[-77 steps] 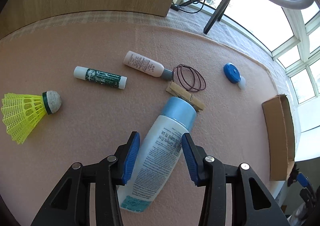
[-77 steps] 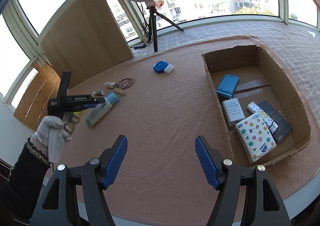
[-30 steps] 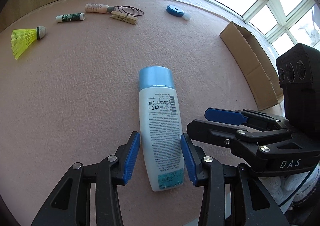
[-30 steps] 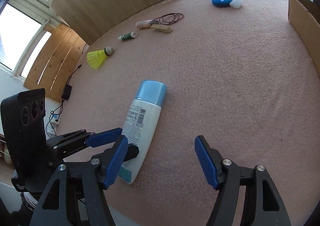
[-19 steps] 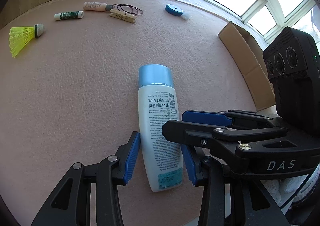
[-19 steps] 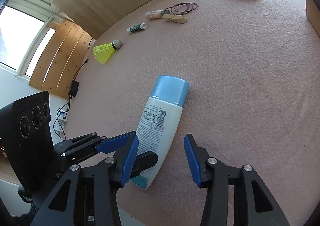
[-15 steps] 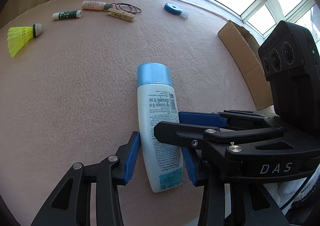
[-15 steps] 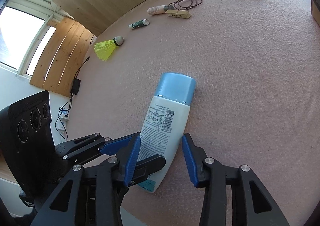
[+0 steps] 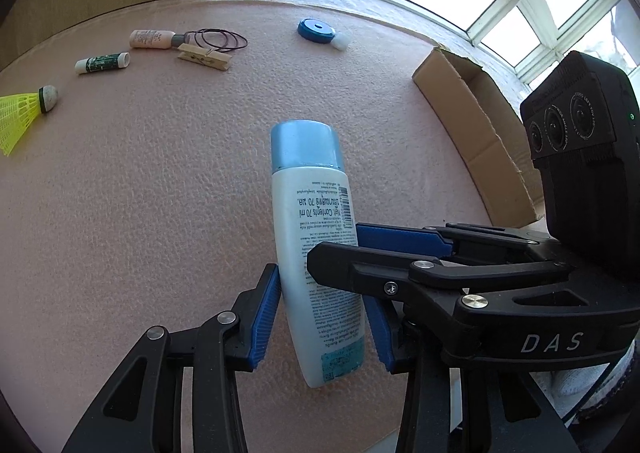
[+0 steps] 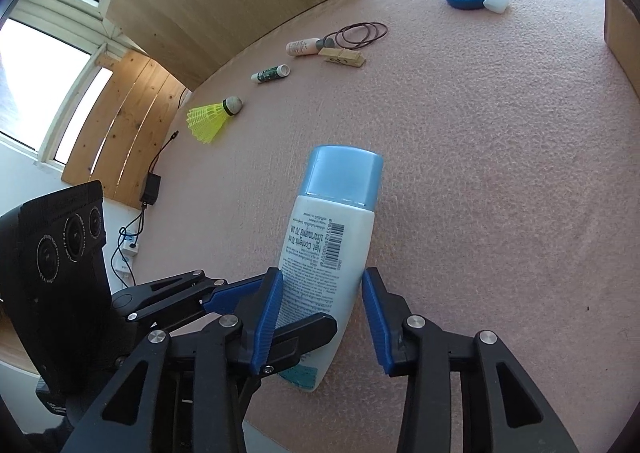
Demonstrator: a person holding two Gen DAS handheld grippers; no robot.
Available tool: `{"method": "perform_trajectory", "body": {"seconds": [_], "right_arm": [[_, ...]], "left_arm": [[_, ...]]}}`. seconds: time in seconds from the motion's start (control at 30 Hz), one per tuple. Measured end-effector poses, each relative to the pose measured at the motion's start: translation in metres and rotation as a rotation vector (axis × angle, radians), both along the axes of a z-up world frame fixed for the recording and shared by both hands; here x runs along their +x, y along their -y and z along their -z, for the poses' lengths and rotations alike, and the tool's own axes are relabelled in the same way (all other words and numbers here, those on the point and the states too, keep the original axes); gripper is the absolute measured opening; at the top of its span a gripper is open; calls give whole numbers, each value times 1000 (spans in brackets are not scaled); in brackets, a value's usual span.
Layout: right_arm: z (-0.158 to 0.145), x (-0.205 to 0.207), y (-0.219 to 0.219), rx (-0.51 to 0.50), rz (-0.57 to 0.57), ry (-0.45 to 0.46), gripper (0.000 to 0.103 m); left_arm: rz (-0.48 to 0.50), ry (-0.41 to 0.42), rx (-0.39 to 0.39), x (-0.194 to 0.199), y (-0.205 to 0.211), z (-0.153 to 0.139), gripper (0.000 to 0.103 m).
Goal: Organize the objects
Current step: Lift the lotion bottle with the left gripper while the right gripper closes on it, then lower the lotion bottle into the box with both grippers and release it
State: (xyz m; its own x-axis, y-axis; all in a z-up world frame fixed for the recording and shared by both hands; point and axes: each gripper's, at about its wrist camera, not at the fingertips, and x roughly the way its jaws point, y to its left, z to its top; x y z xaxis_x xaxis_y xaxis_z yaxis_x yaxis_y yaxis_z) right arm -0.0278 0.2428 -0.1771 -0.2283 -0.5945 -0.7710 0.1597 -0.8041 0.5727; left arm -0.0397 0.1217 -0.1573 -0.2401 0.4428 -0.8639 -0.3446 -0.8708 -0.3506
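A white lotion bottle (image 9: 316, 237) with a light blue cap is held above the pink table. My left gripper (image 9: 322, 317) is shut on its lower body. My right gripper (image 10: 320, 317) has come in from the right and closes around the same bottle (image 10: 328, 253), its blue pads against the bottle's sides. In the left wrist view the right gripper's fingers (image 9: 400, 239) cross over the bottle. The open cardboard box (image 9: 476, 125) stands at the right.
On the far table lie a yellow shuttlecock (image 9: 24, 109), a green lip balm (image 9: 102, 63), a small pink tube (image 9: 154, 40), a wooden clothespin (image 9: 204, 57), hair ties (image 9: 220, 39) and a blue round case (image 9: 316, 30). A wooden board leans at the back.
My left gripper lifted the bottle and carried it toward the box side. My right gripper moved in and closed its jaws from wide open onto the bottle.
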Motion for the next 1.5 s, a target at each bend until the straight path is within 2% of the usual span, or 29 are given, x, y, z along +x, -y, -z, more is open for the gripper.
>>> {"method": "perform_trajectory", "body": {"seconds": [0.47, 0.73, 1.13, 1.5], "right_arm": [[-45, -13, -100, -11, 151, -109, 37], [-68, -16, -166, 36, 221, -167, 37], [-81, -26, -240, 112, 287, -207, 37], [-64, -37, -285, 113, 324, -180, 37]], "left_arm": [[133, -107, 47, -29, -105, -46, 45], [203, -149, 84, -45, -181, -64, 45], [254, -163, 99, -66, -272, -66, 45], [274, -137, 70, -78, -320, -50, 45]]}}
